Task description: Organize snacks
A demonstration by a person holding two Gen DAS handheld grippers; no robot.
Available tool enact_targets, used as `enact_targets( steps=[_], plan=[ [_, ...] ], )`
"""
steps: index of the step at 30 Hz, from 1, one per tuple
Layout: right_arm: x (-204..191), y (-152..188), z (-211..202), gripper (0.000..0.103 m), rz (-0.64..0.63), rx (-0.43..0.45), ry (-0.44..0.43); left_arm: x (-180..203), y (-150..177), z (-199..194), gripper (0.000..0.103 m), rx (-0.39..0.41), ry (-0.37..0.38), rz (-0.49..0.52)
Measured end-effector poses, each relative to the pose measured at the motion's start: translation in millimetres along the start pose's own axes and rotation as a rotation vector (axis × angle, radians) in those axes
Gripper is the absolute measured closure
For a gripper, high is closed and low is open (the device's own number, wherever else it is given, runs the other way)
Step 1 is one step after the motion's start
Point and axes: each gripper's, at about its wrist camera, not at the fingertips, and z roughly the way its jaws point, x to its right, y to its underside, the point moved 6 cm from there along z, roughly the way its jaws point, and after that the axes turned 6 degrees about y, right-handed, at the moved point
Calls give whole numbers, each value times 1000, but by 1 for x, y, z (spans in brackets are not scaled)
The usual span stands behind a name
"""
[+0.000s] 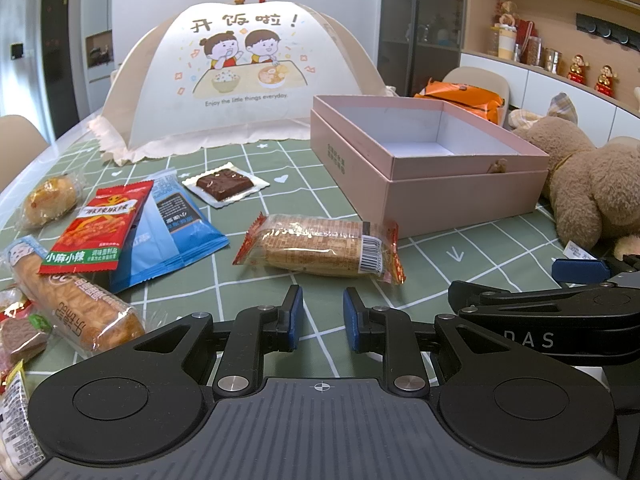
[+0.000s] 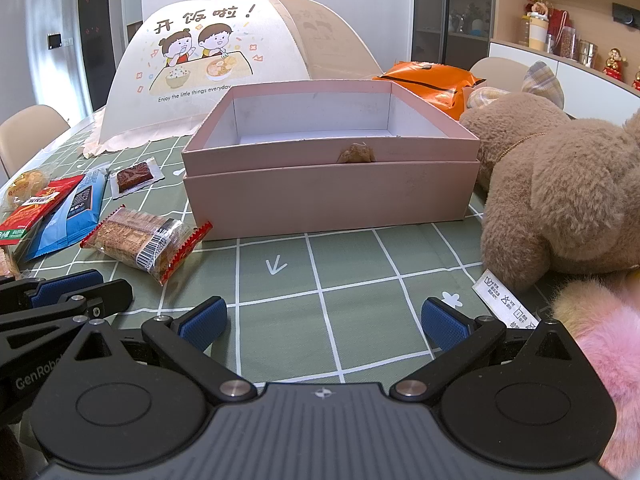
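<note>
An open, empty pink box [image 1: 460,196] [image 2: 332,200] stands on the green checked tablecloth. Snacks lie to its left: a biscuit pack with red ends [image 1: 320,248] [image 2: 140,242], a blue packet [image 1: 176,228] [image 2: 72,212], a red spicy packet [image 1: 96,228] [image 2: 36,208], a brown square in clear wrap [image 1: 225,186] [image 2: 135,178], a long bread roll [image 1: 76,300] and a round pastry [image 1: 50,200] [image 2: 24,188]. My left gripper [image 1: 322,318] is open and empty, just short of the biscuit pack. My right gripper [image 2: 324,322] is wide open and empty over bare cloth before the box.
A domed food cover [image 1: 240,76] [image 2: 224,64] stands at the back. A brown plush bear [image 1: 592,188] [image 2: 560,196] lies right of the box, with an orange bag [image 1: 464,100] [image 2: 432,80] behind. More small snacks [image 1: 20,332] sit at the far left edge.
</note>
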Motion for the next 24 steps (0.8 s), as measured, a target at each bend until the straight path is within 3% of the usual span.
enact_targets(
  steps=[9, 13, 16, 20, 22, 24],
  plan=[
    [0, 0, -2, 0, 1, -3, -1, -1, 1, 0, 78, 1, 1, 0],
    [6, -6, -1, 0, -34, -120, -29, -4, 1, -15, 77, -52, 42, 7],
    [6, -3, -5, 0, -55, -164, -35, -27, -6, -52, 73, -35, 55, -38],
    [3, -5, -6, 0, -61, -215, -29, -93, -15, -116, 73, 52, -90, -96],
    [-3, -7, -4, 0, -78, -241, -40, -145, -11, -140, 74, 73, -238, -164],
    [-17, -10, -5, 3, -110, -265, -70, -198, 5, -153, 76, 40, -367, -293]
  ],
)
